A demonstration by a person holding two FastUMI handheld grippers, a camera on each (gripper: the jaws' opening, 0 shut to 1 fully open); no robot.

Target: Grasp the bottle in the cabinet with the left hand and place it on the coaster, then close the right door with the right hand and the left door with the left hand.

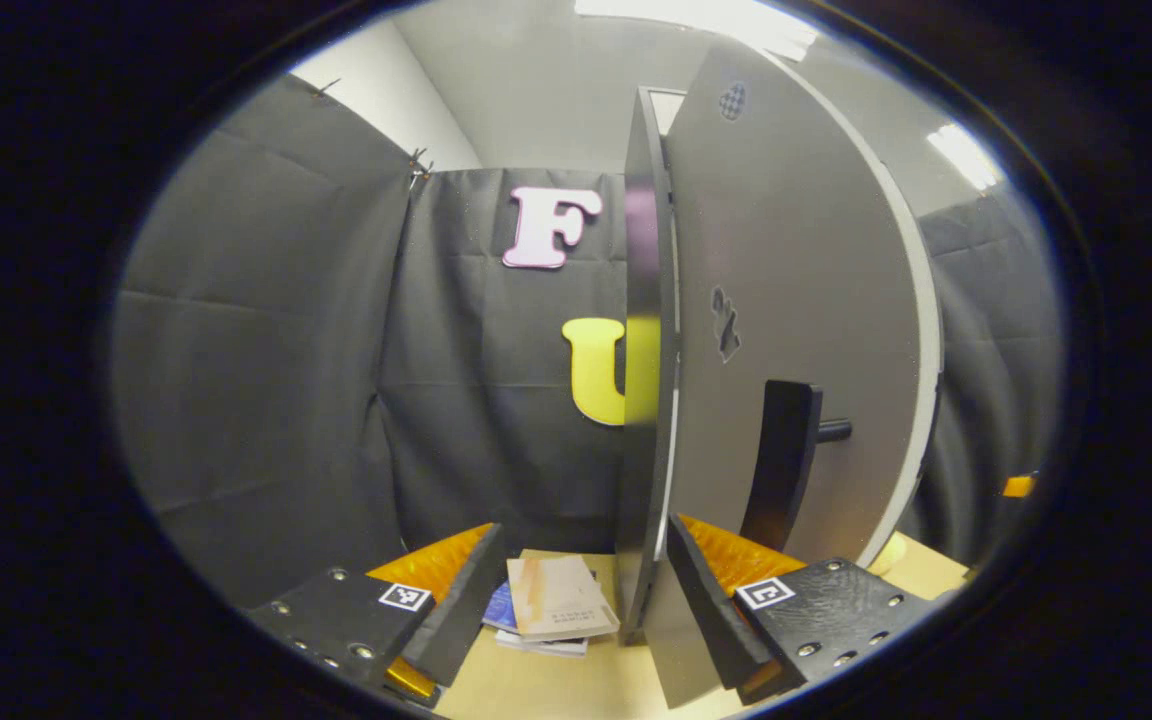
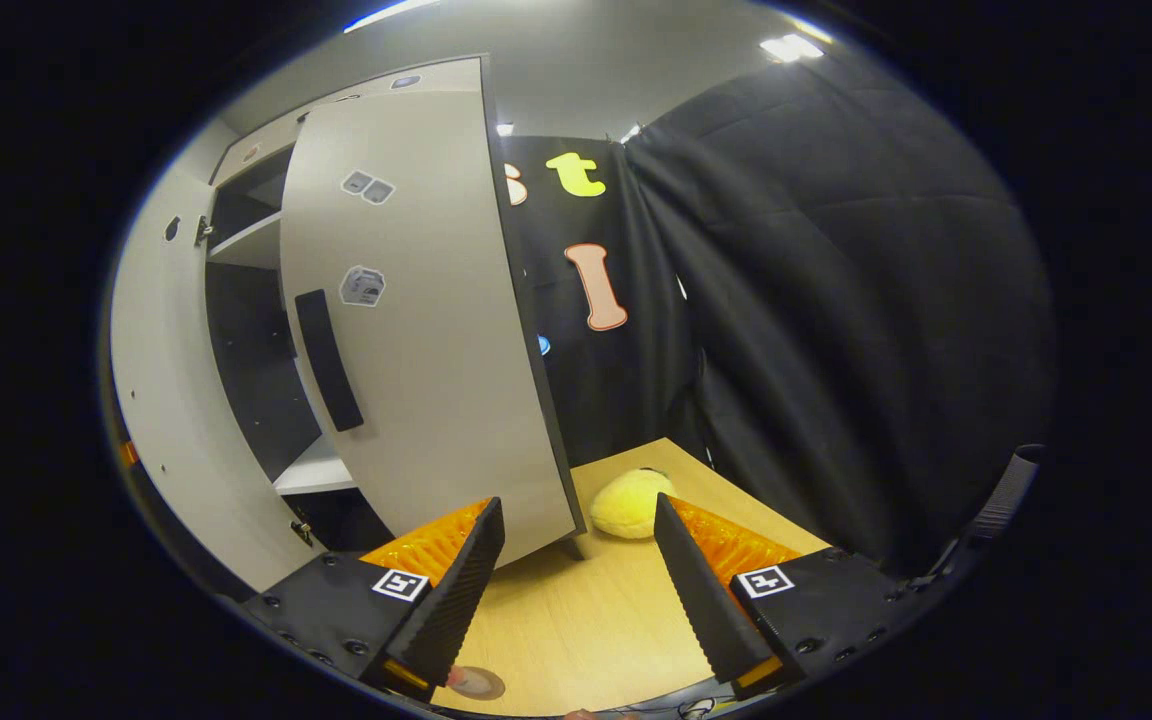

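In the left gripper view, the left gripper (image 1: 576,610) is being held with fingers apart, the left door's (image 1: 796,330) free edge standing between them, books (image 1: 554,603) lying beyond. In the right gripper view, the right gripper (image 2: 576,580) is being held spread over bare table (image 2: 586,630); the right door (image 2: 426,330) is being seen ajar ahead, a yellow plush (image 2: 631,503) past its lower corner. No bottle is being seen.
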